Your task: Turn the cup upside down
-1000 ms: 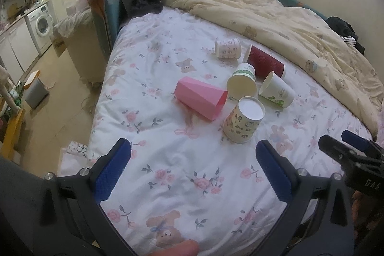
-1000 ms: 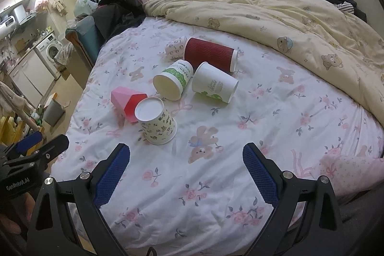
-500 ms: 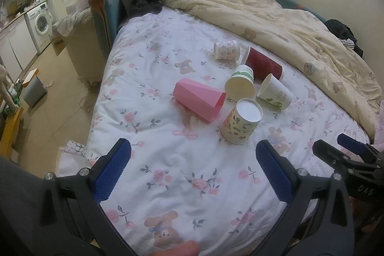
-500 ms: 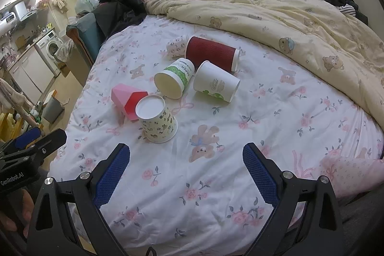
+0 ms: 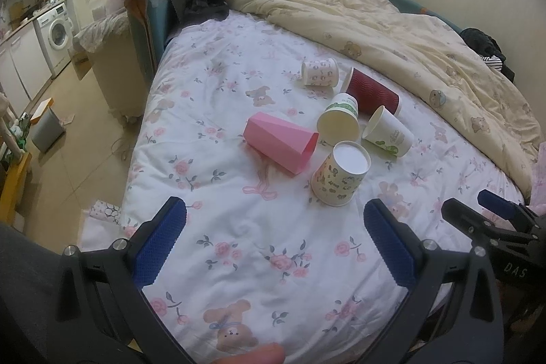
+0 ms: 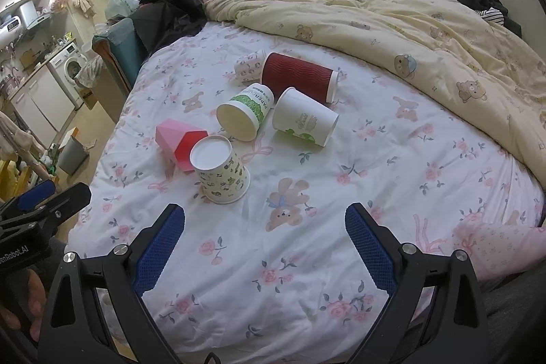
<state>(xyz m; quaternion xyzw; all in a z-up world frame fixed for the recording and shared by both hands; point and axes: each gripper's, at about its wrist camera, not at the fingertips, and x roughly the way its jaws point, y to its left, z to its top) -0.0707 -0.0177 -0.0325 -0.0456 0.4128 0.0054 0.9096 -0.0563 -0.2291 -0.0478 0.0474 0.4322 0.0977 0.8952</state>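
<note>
Several cups lie on a floral bedsheet (image 5: 239, 227). A cream patterned cup (image 5: 339, 174) (image 6: 220, 171) stands upside down, base up. A pink faceted cup (image 5: 279, 142) (image 6: 179, 139), a green-print cup (image 5: 339, 120) (image 6: 247, 111), a white cup (image 5: 387, 132) (image 6: 303, 121), a dark red ribbed cup (image 5: 372, 91) (image 6: 297, 77) and a small pink-print cup (image 5: 319, 72) (image 6: 247, 65) lie on their sides. My left gripper (image 5: 273, 227) is open and empty, short of the cups. My right gripper (image 6: 264, 227) is open and empty, near the patterned cup.
A cream bear-print duvet (image 5: 409, 33) is bunched along the far right of the bed. Dark clothes and a teal headboard (image 5: 153, 9) sit at the far left corner. The bed's left edge drops to a tiled floor (image 5: 78, 125) with a grey bin (image 5: 46, 128).
Both grippers have drawn back slightly and shifted; the cups sit a little farther off in both views. No cup has moved. Both grippers stay open.
</note>
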